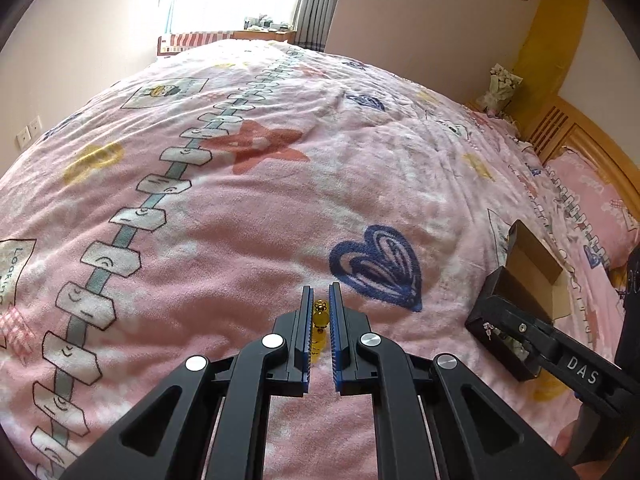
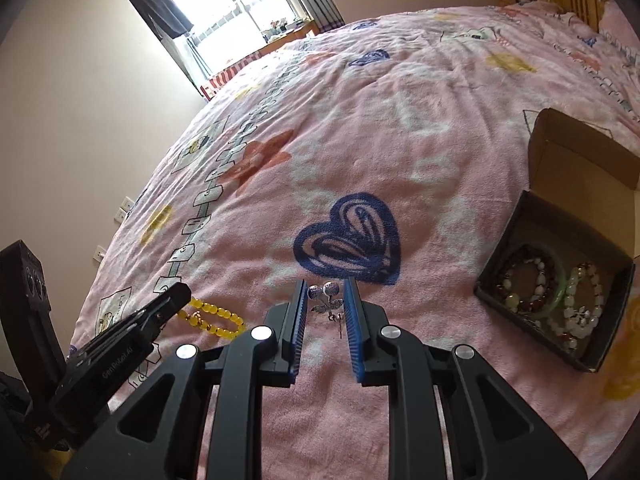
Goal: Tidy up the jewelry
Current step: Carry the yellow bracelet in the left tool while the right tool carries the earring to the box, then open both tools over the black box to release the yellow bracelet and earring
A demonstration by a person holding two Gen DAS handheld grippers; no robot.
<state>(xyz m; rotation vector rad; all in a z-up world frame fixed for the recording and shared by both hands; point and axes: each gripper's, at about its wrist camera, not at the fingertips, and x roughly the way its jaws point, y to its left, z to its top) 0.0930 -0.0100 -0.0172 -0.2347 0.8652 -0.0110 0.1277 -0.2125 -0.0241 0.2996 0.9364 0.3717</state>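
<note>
My left gripper [image 1: 320,300] is shut on a yellow bead bracelet [image 1: 320,320], low over the pink bedspread; in the right wrist view the bracelet [image 2: 216,318] lies on the blanket with the left gripper [image 2: 176,294] on its left end. My right gripper [image 2: 325,294] is open, its jaws on either side of silver earrings [image 2: 326,300] that lie on the blanket. It also shows in the left wrist view [image 1: 490,330]. A brown cardboard box [image 2: 504,248] to the right holds several bracelets [image 2: 528,284].
The pink blanket [image 1: 280,200] with a blue heart print [image 2: 352,240] covers the bed. A pink pillow [image 1: 592,200] and wooden headboard [image 1: 560,124] are at the far right. A wall runs along the left and a window at the far end.
</note>
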